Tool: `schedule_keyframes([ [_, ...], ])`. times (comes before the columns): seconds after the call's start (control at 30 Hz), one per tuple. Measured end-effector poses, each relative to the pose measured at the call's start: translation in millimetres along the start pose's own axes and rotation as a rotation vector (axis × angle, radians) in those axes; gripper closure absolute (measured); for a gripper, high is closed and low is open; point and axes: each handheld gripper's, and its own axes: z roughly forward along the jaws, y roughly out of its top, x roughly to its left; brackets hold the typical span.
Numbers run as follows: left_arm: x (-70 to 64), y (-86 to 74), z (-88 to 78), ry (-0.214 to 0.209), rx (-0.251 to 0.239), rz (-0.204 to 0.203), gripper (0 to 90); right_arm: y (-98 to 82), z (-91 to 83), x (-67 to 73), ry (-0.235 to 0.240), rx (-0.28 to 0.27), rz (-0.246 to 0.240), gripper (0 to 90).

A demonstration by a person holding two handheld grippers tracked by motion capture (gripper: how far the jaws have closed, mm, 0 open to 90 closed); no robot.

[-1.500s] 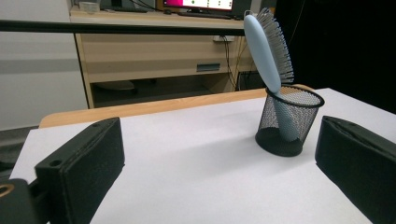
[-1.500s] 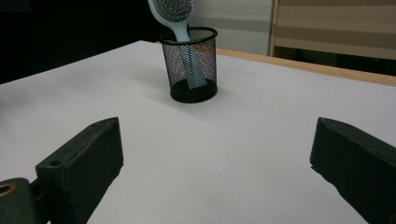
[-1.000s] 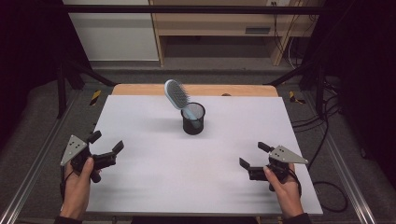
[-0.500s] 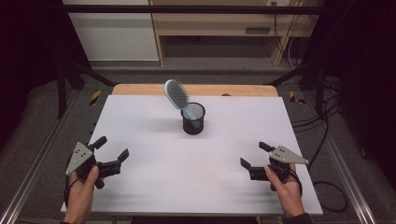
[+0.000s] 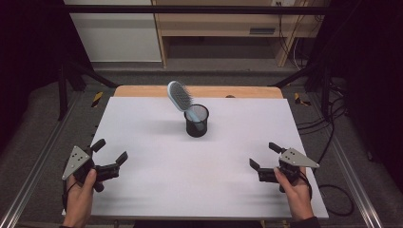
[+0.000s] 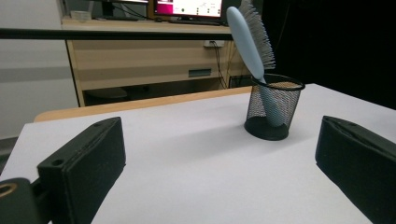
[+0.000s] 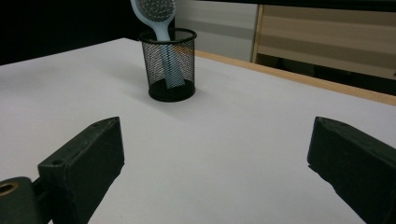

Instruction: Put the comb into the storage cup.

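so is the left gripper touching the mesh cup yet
Apart. The high view shows the left gripper near the table's front left, with bare white tabletop between it and the mesh cup.

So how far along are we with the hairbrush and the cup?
Done: nothing yet, as far as the table shows. The hairbrush stands handle-down, leaning in the mesh cup.
In hand: nothing. The left gripper and right gripper are both open and empty, near the table's front edge.
Left: everything involving the brush.
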Motion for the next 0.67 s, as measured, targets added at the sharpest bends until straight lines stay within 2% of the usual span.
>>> schedule_keyframes([
  [0.17,-0.5,-3.6,-5.0,0.0,-0.009,-0.005,1.6,-1.7,-4.2,-7.3,-0.012,-0.009,-0.006,3.9],
  [0.47,-12.9,-4.7,-18.1,-0.005,-0.059,-0.002,1.4,-5.1,-9.4,-13.9,-0.011,-0.023,-0.018,3.7],
  [0.67,-18.7,-6.0,-17.5,-0.002,-0.044,0.022,1.3,-5.6,-9.3,-14.1,-0.02,-0.02,-0.016,3.7],
])
